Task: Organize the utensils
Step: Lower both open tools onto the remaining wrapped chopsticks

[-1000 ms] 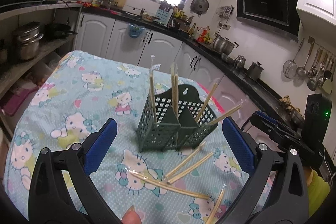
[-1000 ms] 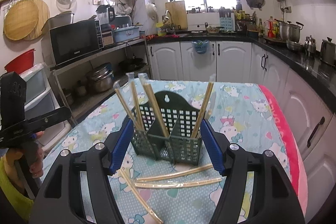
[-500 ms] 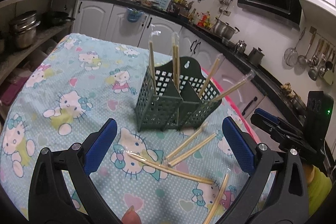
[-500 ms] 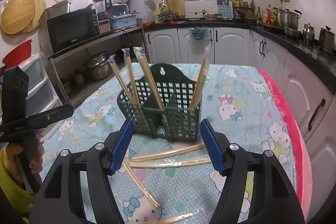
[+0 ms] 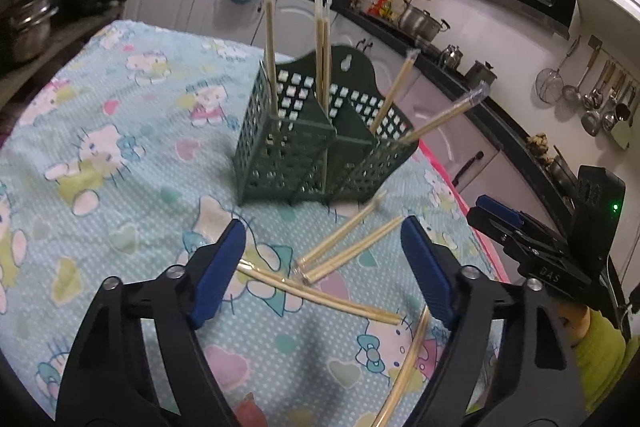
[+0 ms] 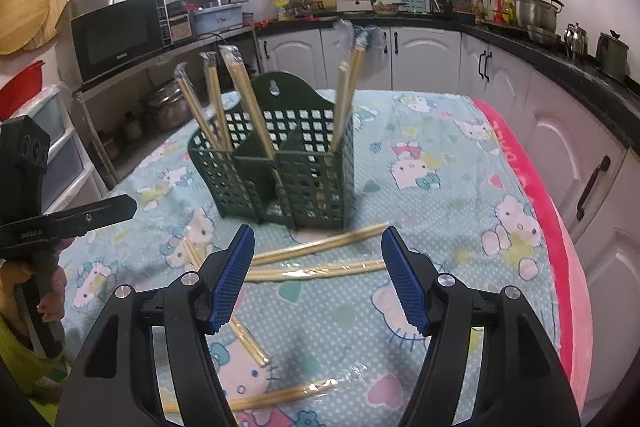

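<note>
A dark green slotted utensil basket (image 5: 288,155) (image 6: 304,179) stands on the cartoon-cat tablecloth (image 5: 120,155) with several wrapped chopstick pairs upright in its compartments. More wrapped pairs lie loose in front of it (image 5: 348,239) (image 6: 320,247). My left gripper (image 5: 322,267) hovers low over them. Its jaws are closing, and one long pair (image 5: 320,295) lies on the cloth below the gap, untouched. My right gripper (image 6: 319,277) is open above another flat pair (image 6: 316,271) and grips nothing.
The table's pink edge (image 6: 552,227) runs along the right, with white cabinets and a dark counter beyond it. Shelves with pots and a microwave (image 6: 120,35) stand left. A hand in a yellow-green sleeve (image 5: 596,339) holds the other gripper at the right edge.
Both grippers have sunk towards the table and tipped down, so the loose chopsticks sit closer under the fingers. The left jaws have narrowed. The right jaws keep their width.
</note>
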Demonstrator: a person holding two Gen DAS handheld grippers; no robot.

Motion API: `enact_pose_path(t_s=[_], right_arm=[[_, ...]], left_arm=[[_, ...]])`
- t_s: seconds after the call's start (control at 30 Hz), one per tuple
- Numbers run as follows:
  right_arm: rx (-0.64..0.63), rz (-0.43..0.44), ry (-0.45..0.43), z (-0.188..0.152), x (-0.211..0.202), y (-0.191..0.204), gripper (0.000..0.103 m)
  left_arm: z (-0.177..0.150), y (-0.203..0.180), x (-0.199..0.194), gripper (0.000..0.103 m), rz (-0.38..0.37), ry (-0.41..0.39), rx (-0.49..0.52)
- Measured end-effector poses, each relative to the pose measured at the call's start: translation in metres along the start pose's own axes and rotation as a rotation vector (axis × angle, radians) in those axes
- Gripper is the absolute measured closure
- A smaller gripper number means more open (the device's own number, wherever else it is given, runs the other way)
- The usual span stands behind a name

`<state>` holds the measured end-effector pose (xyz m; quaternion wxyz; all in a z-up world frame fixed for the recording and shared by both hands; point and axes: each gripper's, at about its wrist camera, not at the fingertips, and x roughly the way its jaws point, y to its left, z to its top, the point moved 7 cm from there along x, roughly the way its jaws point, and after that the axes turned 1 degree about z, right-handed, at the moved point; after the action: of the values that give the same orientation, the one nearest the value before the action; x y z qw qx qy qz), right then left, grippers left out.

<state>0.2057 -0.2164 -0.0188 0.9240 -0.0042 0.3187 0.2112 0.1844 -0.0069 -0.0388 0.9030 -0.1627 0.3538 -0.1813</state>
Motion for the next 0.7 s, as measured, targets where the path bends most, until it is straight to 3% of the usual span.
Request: enact_pose_path(t_s=[0.33,0.57,0.7], right_arm=[[0.020,-0.051,0.067,-0.020,0.029,-0.032,0.039],[0.038,-0.059,0.123,-0.030,0.054,-0.050,0.040],[0.042,-0.068,0.149,-0.033,0.067,-0.060,0.046]], left_arm=[[-0.024,0.001,0.033,0.048,-0.024,0.100,-0.018],[-0.034,-0.001,0.054,0.051,-0.037,0.156,-0.014],[-0.037,0.002,0.068,0.054,-0.034,0.185,-0.022]])
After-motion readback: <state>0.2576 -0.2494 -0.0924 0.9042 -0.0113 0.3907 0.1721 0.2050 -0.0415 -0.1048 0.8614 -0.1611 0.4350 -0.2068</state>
